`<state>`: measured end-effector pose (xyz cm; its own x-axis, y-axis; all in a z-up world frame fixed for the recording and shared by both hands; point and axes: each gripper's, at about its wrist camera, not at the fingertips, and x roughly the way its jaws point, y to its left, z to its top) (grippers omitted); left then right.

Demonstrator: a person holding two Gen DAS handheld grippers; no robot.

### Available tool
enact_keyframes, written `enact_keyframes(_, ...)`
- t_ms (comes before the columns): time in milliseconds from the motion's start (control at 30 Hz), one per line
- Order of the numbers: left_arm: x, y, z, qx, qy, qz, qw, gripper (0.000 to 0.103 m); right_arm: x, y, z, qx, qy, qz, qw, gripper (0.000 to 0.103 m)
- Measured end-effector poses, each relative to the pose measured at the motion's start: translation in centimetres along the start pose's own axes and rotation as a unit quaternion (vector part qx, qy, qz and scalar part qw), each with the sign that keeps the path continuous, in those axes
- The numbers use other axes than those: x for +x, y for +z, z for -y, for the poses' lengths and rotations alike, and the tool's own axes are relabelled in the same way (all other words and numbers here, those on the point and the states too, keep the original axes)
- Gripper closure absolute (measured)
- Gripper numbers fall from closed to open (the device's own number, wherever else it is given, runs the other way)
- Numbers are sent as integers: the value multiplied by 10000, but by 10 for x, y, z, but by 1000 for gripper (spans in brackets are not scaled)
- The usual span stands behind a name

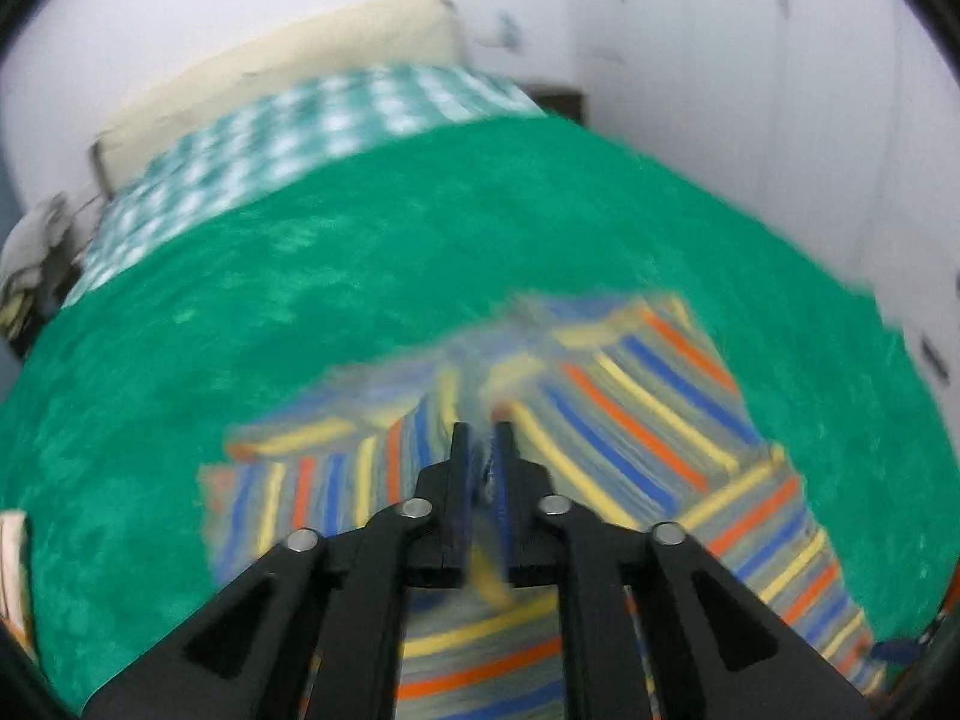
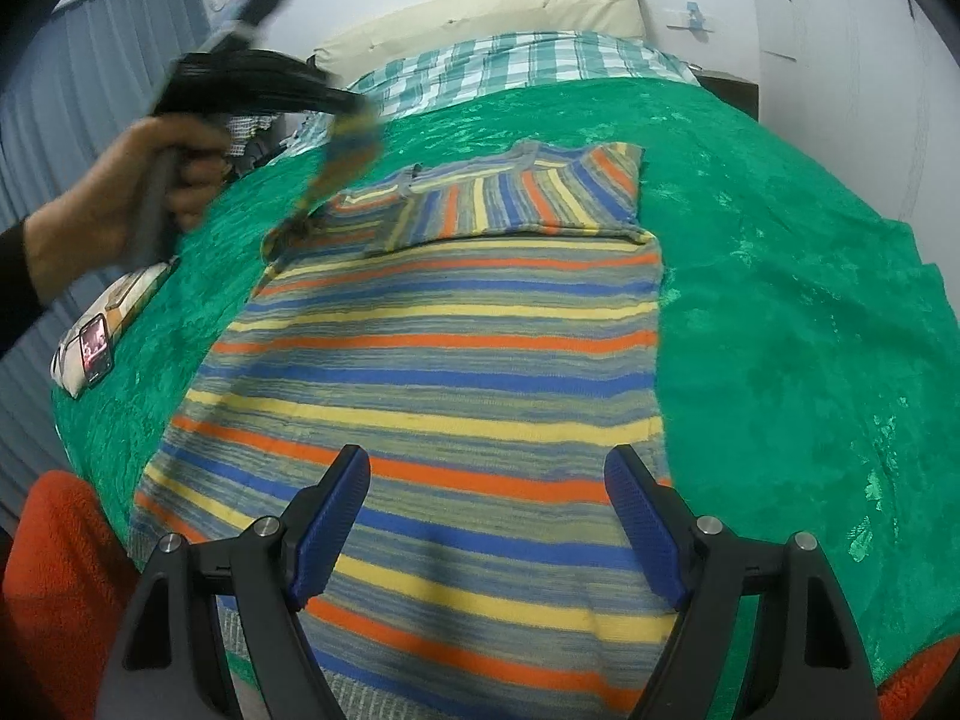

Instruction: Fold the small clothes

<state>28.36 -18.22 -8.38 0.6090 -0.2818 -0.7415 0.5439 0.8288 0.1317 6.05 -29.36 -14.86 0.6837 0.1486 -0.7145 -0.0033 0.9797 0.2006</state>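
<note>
A striped knit sweater (image 2: 444, 354) in blue, orange, yellow and grey lies flat on a green bedspread (image 2: 780, 276). Its right sleeve (image 2: 576, 192) is folded across the chest. My left gripper (image 1: 483, 432) is shut on the left sleeve (image 1: 474, 540) and holds it lifted above the sweater; it also shows blurred in the right wrist view (image 2: 354, 108), held by a hand. My right gripper (image 2: 489, 468) is open and empty, hovering over the sweater's lower hem.
A phone (image 2: 96, 348) and a flat box (image 2: 135, 291) lie at the bedspread's left edge. A checked pillow (image 2: 510, 66) and a cream headboard (image 2: 480, 9) are at the far end. Red cloth (image 2: 60, 570) is at the near left. White wardrobe doors (image 1: 750, 120) stand on the right.
</note>
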Motion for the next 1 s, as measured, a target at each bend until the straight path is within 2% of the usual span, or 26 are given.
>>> enact_keyframes(33,8,-4,13,90,110,-256,9996,42,0,0,2,33,-14,-4,10000,23)
enact_keyframes(67,13,-13,22,111,255,-424,9987,31,-1,0,3,60,-15,1,10000,23)
enact_keyframes(167,-14,-68,29,-31,54,-415,9991,24,-5,2,6,115,3,59,9999,23)
enact_keyframes(233,-33,-94,24,-226,72,-396,9989,19,-6,4,9,162,28,103,9998,23)
enact_keyframes(333,-79,-155,-8,-854,261,-327,9955,10,-5,6,13,296,91,121,9994,23)
enact_keyframes(400,-98,-181,-39,-1351,345,-322,9897,9,-4,7,16,379,109,130,9991,23)
enact_keyframes(467,-105,-199,-76,-1779,583,-364,9816,9,-6,8,18,406,73,153,9990,23)
enact_keyframes(567,-126,-232,-125,-2345,1186,-391,9641,9,-9,10,22,432,-64,228,9988,23)
enact_keyframes(667,-130,-246,-160,-2791,1399,-400,9492,9,-10,11,27,530,-206,224,9981,23)
enact_keyframes(733,-123,-250,-170,-2881,1451,-335,9459,6,-9,13,29,647,-199,146,9976,23)
enact_keyframes(833,-97,-249,-181,-2775,1568,-394,9470,6,-5,25,27,750,-61,10,9972,23)
enact_keyframes(933,-74,-258,-178,-2708,1508,-549,9492,6,6,63,20,766,328,-124,9964,23)
enact_keyframes(1000,-68,-267,-172,-2685,1413,-482,9516,6,15,89,19,856,616,-227,9942,23)
